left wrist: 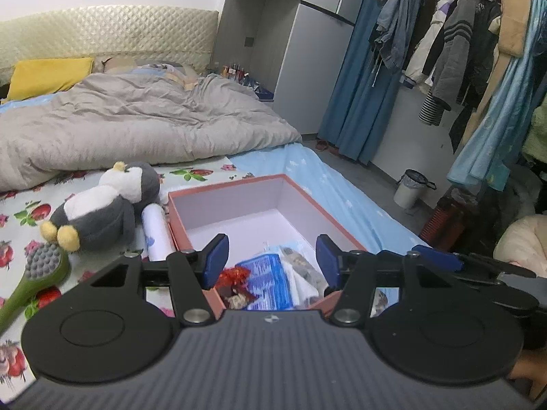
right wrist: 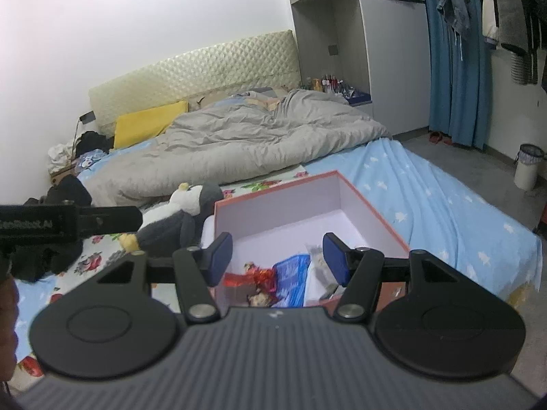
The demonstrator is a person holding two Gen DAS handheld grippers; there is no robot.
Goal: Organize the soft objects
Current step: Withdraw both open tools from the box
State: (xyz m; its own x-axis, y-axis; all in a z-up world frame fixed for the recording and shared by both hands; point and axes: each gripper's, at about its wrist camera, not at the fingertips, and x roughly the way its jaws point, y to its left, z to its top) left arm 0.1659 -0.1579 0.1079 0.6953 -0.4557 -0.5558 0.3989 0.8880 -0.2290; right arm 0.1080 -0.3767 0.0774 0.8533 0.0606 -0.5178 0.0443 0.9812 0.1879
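the plush penguin [left wrist: 106, 205] lies on its back on the bed's flowered sheet [left wrist: 20, 212], just beside the open pink box [left wrist: 239, 184]. it looks light, squashy and not fragile; the round grey body or a flipper would likely give the surest pinch. both tools hang above the box's near end, tilted downward. the left hand-held gripper [left wrist: 270, 259] has its jaws apart and empty, as does the right hand-held gripper [right wrist: 277, 259].
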